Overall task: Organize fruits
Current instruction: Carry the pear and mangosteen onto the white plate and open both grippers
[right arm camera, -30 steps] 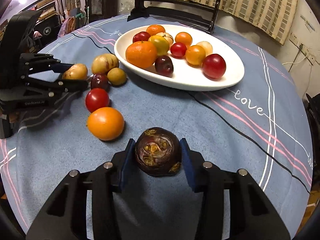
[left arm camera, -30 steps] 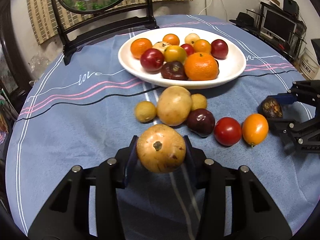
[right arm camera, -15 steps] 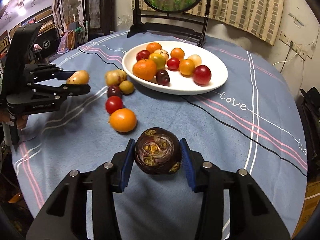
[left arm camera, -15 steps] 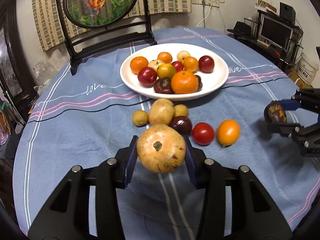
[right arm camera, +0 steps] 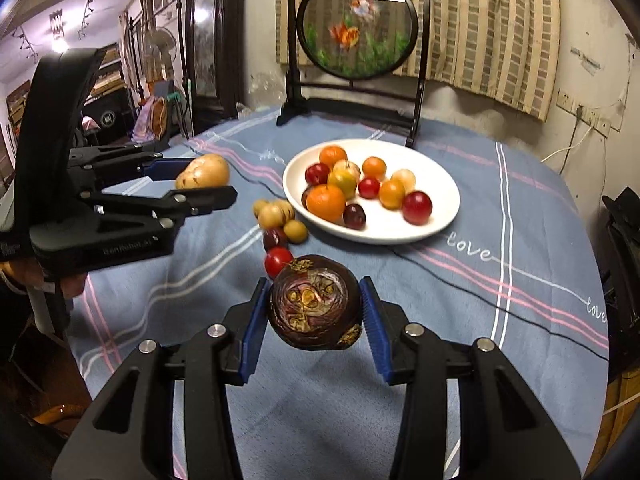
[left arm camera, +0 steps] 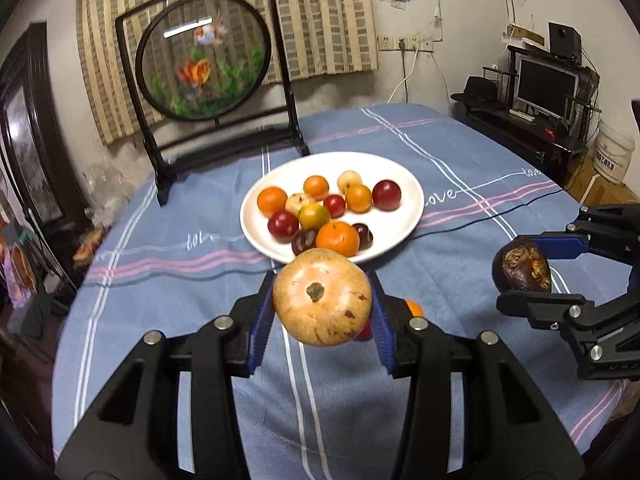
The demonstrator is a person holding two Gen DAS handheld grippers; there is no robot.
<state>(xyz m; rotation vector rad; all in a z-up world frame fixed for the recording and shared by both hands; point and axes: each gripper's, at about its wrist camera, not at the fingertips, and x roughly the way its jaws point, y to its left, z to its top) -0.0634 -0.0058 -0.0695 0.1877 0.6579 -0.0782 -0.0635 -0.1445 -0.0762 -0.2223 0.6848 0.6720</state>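
I see a round table under a blue cloth (left arm camera: 168, 280) with white and pink stripes and the word "love" stitched in. At its far edge stands a dark-framed round screen (left arm camera: 202, 52) painted with goldfish and green plants. Behind it, a striped beige curtain (left arm camera: 332, 16) hangs on a stained, pale wall (left arm camera: 448, 0) with sockets and trailing cables. To one side I make out a monitor (left arm camera: 546, 86) on a low dark stand, a black hat and a white bucket (left arm camera: 614, 156). On the other side, dark wooden furniture (right arm camera: 212, 40), what may be a fan, and ceiling lights (right arm camera: 58, 42) show.
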